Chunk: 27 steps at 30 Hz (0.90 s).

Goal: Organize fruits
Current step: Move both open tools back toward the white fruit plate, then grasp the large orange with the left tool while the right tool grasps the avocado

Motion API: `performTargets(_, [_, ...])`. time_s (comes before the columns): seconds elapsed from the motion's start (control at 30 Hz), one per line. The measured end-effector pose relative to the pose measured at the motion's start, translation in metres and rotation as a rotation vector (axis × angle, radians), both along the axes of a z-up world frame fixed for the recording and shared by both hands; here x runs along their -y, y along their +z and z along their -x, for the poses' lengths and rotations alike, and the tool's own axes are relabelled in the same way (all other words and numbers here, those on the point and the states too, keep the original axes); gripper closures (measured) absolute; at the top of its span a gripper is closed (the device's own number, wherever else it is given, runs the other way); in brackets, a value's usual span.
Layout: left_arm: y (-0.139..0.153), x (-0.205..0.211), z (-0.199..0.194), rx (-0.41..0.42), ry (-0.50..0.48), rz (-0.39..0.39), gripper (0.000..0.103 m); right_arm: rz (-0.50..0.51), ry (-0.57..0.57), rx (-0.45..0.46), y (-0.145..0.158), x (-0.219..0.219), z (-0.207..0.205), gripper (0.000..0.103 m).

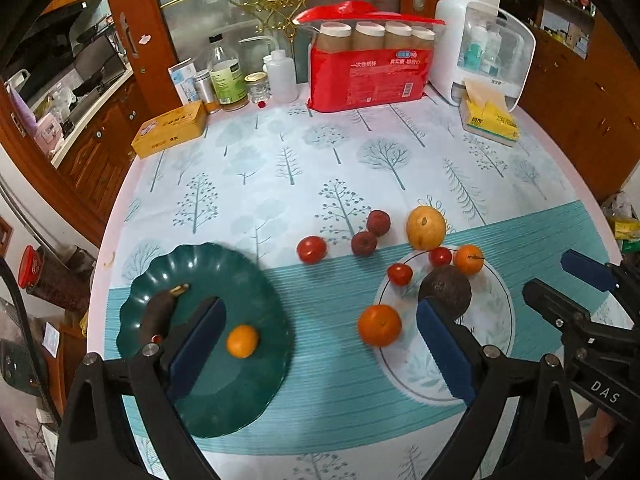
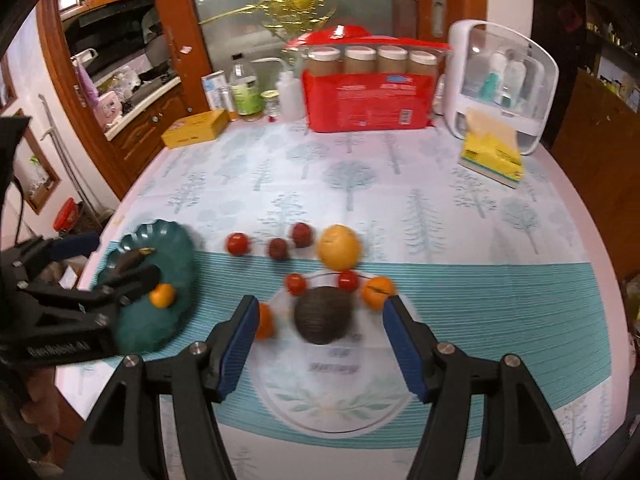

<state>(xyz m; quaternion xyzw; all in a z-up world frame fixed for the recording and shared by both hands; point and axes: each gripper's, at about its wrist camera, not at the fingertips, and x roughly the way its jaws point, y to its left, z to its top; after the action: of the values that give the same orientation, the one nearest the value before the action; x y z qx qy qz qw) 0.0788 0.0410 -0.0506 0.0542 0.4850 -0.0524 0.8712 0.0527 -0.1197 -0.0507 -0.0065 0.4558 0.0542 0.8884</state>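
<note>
While both grippers hang empty, fruit waits unsorted around the pale leaf-printed round plate [image 2: 280,412].

Right gripper [image 2: 316,344] stands half open, left gripper [image 1: 320,344] wide; just beyond, the dark wrinkled avocado [image 2: 322,314] sits on that plate, so I'd centre the jaws before closing. Left of it: scalloped green plastic plate [image 1: 240,400].

Right claw [image 2: 318,346] open, empty, above avocado [image 2: 322,314] on white plate [image 2: 332,412]; view blurred

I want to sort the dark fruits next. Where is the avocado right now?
The avocado sits on the white plate, centre of the right wrist view, between the open jaws. Two small red tomatoes lie just behind it, an orange to its right.
</note>
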Motion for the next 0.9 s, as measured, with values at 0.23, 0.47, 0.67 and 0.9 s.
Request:
performTargets(0.23, [-0.042,0.022,-0.018,-0.092,-0.019,0.003,0.008,-0.041,-0.012,-0.060,-0.030,0.036,-0.014,0.038])
performTargets(0.47, [-0.094,0.029,-0.023,-0.170,-0.034,0.015,0.010,-0.076,0.045,-0.137,-0.068,0.038,-0.025,0.038])
performTargets(0.67, [-0.122,0.026,-0.022,-0.233,-0.029,0.092,0.023,-0.133,0.079,-0.174,-0.087,0.038,-0.032,0.038])
performTargets(0.9, [-0.134,0.031,-0.027,-0.235,-0.027,0.105,0.037,-0.183,0.083,-0.188,-0.094,0.038,-0.041,0.038])
